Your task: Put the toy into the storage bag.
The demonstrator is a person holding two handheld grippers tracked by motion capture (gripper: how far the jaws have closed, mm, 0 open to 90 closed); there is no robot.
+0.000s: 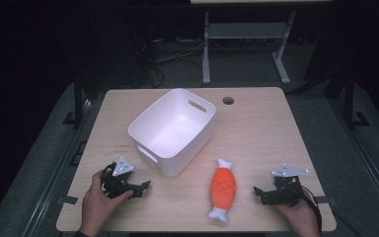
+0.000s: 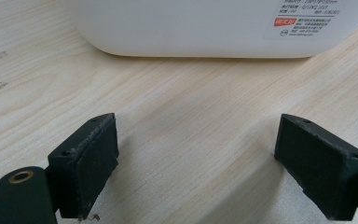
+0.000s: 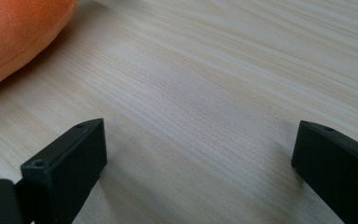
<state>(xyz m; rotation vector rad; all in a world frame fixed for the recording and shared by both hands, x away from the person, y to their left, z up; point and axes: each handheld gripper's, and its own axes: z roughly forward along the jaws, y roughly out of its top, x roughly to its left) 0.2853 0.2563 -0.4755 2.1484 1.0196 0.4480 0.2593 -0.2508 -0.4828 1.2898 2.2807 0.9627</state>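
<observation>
An orange plush toy [image 1: 223, 189] shaped like a piece of meat with white bone ends lies on the wooden table near its front edge. A white plastic bin [image 1: 172, 129] with handle slots stands empty behind and left of it. My left gripper [image 1: 144, 187] rests on the table at the front left, open, jaws pointing at the bin's near wall [image 2: 191, 28]. My right gripper [image 1: 257, 192] rests at the front right, open and empty, pointing left towards the toy, whose orange edge [image 3: 14, 32] sits just beyond the left jaw.
The wooden table [image 1: 256, 133] has a round cable hole [image 1: 228, 100] at the back. A label [image 2: 303, 21] is stuck on the bin's wall. Behind the table stand a desk frame and cables on a dark floor.
</observation>
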